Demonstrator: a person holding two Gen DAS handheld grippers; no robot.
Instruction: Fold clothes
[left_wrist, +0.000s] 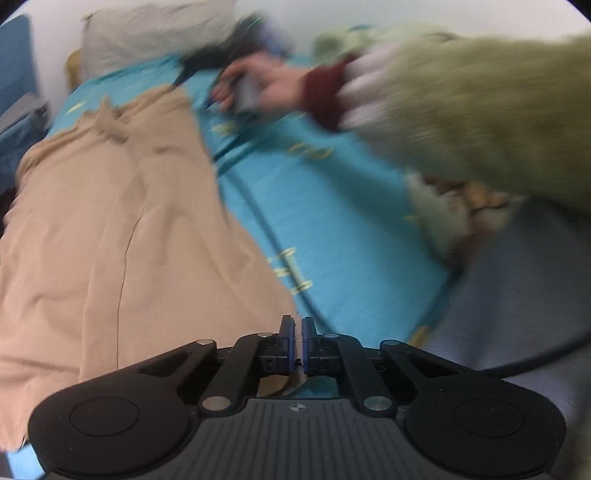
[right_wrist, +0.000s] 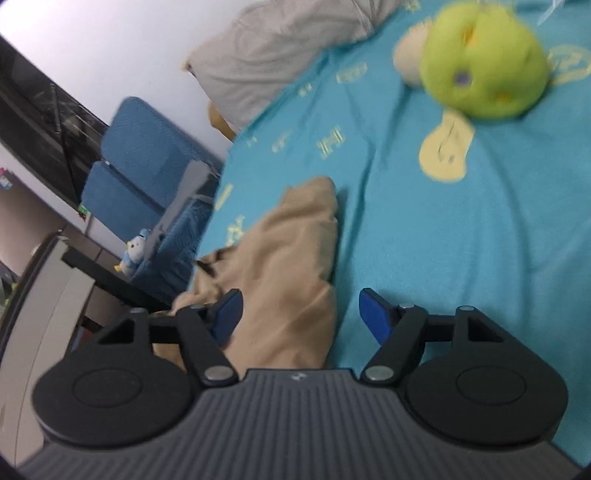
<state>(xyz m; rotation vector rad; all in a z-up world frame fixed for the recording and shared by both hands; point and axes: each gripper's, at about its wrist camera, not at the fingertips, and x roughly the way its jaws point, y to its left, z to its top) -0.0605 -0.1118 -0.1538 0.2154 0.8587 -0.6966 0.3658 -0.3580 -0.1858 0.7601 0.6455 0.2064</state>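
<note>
Garment (left_wrist: 122, 221): one tan piece, spread on the blue bedsheet (left_wrist: 332, 240), its near edge right at my left tongs (left_wrist: 298, 332) and its length running away toward the far left. Left tongs are closed; a sliver of tan cloth shows between the pads, so I judge they have pinched the near hem, though the blur leaves some doubt. Step in hand, as I read it: taking hold of both ends before the first fold.

Right tongs (right_wrist: 301, 317) stand apart, pads not pressing; a bunched end of the garment lies between and just ahead of them. My right hand (left_wrist: 255, 88), in its green fuzzy sleeve (left_wrist: 480, 118), is over the far part of the bed. Next move calls for closing the right tongs on that end, then lifting both together.

Count: one garment, two tongs, one grey pillow (right_wrist: 280, 51), one green plush toy (right_wrist: 484, 66) well beyond, on the far right.
</note>
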